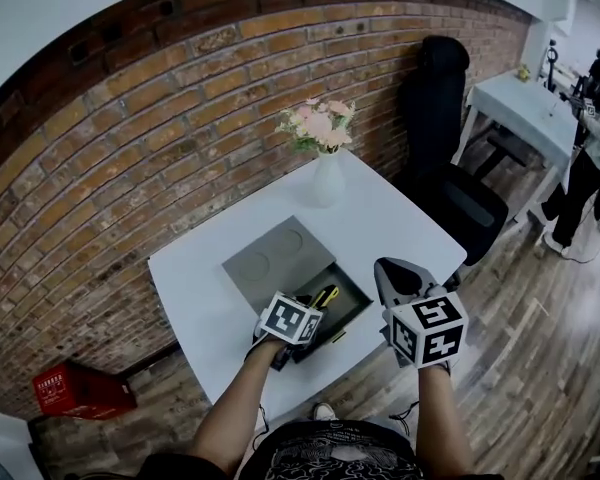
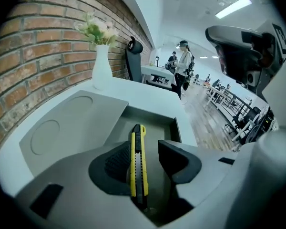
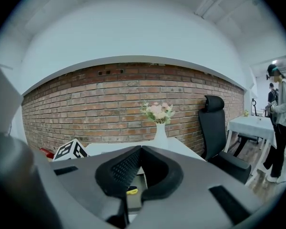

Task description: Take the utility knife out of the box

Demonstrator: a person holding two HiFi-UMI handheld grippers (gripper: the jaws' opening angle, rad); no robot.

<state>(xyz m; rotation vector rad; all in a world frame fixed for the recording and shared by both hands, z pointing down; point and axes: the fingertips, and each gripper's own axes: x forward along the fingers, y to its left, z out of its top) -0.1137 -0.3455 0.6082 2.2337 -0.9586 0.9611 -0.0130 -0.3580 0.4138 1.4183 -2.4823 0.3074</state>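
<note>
A grey box (image 1: 352,290) lies open on the white table (image 1: 195,303), its flat lid (image 1: 273,256) slid toward the wall. The yellow and black utility knife (image 1: 326,295) points out over the open tray. My left gripper (image 1: 312,314) is at the box's near end. In the left gripper view the knife (image 2: 137,161) runs between its open fingers (image 2: 115,163), against the left pad, with a gap to the right one. My right gripper (image 1: 384,268) hovers to the right of the box, its pads (image 3: 118,168) shut on nothing. A bit of the knife (image 3: 131,191) shows below them.
A white vase of pink flowers (image 1: 326,176) stands at the table's far side by the brick wall. A black office chair (image 1: 442,118) and a second white table (image 1: 525,108) are to the right, a person (image 1: 588,158) beyond. A red crate (image 1: 75,389) sits on the floor at the left.
</note>
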